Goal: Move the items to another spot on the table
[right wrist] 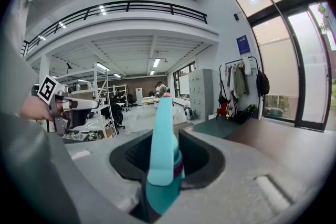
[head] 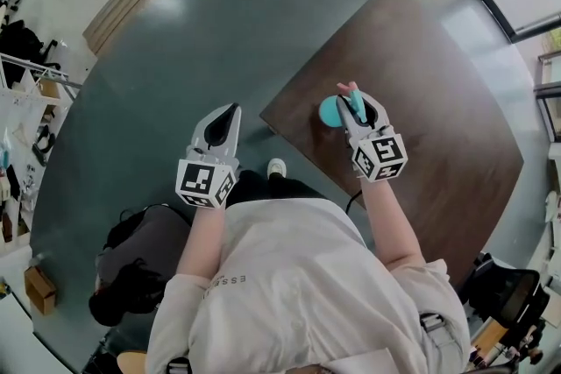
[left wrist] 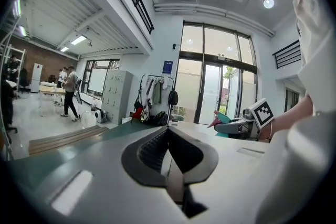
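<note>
Teal plastic item with a pink tip (right wrist: 160, 160) is clamped in the part-closed jaws of the right gripper (head: 355, 105), over the brown table (head: 438, 101) near its corner. Only the right gripper view shows its purple band; only the head view shows its round teal end. Jaws of the left gripper (left wrist: 169, 134) are together, empty, over the grey-green floor (head: 219, 31).

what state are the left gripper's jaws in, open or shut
Shut. The left gripper shows its jaws meeting along one seam in its own view, with nothing between them.
</note>
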Motion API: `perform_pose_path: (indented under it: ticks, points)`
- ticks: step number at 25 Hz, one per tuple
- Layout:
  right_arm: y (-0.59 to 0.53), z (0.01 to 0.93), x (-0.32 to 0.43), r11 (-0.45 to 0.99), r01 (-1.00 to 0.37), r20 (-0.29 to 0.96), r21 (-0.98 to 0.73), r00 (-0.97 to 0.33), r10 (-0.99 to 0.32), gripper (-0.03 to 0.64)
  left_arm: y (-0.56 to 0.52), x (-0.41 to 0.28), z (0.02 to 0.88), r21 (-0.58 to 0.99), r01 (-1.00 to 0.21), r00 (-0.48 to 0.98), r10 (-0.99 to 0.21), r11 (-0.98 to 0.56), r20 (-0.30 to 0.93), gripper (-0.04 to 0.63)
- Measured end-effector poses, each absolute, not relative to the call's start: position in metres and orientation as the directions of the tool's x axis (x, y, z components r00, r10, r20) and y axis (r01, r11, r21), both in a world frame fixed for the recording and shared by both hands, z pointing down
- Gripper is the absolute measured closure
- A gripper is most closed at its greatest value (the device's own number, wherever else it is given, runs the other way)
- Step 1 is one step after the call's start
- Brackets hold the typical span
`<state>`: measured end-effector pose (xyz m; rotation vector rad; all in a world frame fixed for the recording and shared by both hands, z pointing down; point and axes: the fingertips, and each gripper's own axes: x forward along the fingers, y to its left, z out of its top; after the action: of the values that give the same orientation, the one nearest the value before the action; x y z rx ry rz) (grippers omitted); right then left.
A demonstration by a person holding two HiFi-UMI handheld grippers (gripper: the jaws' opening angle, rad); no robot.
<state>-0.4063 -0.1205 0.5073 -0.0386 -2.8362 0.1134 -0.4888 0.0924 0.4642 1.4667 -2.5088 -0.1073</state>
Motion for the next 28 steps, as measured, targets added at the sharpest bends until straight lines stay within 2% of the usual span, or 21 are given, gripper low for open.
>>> perform_pose_path:
  ticks: [9, 16, 28]
  points:
    - [-0.155, 0.515, -0.455, 0.992, -0.105, 0.307, -0.073, -0.949, -0.078, 0.505, 0.039, -0.55, 0.478, 0.207, -0.903, -0.34, -0.921, 0.376, 0.19, 0.58]
    - [-0.184, 0.53, -0.475, 0.962, -0.265, 0.341, -0.071, -0.912, -0.226, 0.505, -0.015, -0.592, 0.488, 0.235, -0.953, -0.135, -0.964, 0.189, 0.229, 0.58]
    - [-0.199, 0.553, -0.486, 0.903, -0.426, 0.375, -0.059, -0.847, -0.376, 0.505, -0.065, -0.637, 0.496, 0.27, -0.963, 0.06, -0.978, -0.004, 0.199, 0.58]
